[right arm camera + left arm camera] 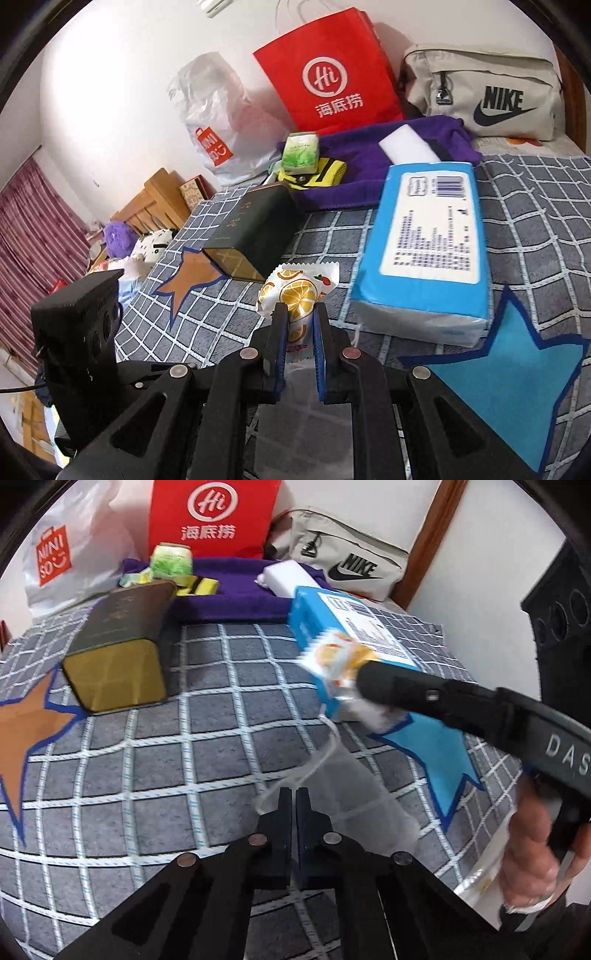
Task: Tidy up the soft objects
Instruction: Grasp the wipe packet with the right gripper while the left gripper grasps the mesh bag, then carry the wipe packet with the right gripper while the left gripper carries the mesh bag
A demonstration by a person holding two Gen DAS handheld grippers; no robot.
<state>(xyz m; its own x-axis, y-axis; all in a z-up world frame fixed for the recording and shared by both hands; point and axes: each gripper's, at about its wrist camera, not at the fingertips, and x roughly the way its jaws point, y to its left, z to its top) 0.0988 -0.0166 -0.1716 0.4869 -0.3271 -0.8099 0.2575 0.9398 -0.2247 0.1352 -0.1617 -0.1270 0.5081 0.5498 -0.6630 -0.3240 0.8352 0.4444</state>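
Both grippers clenched over checked bedspread

Right gripper grasps orange-print packet, tissue pack just right of it. Left gripper pinches mesh pouch edge.

We see a grey checked bedspread with white grid lines, bearing a brown star patch and a blue star patch. A dark tin lies on its side near the brown star, its gold base turned toward us. At the back a red paper bag leans on the white wall, with a white plastic bag to its left and a beige zip pouch to its right. We also see a wooden bed frame and a striped maroon curtain at the far left.
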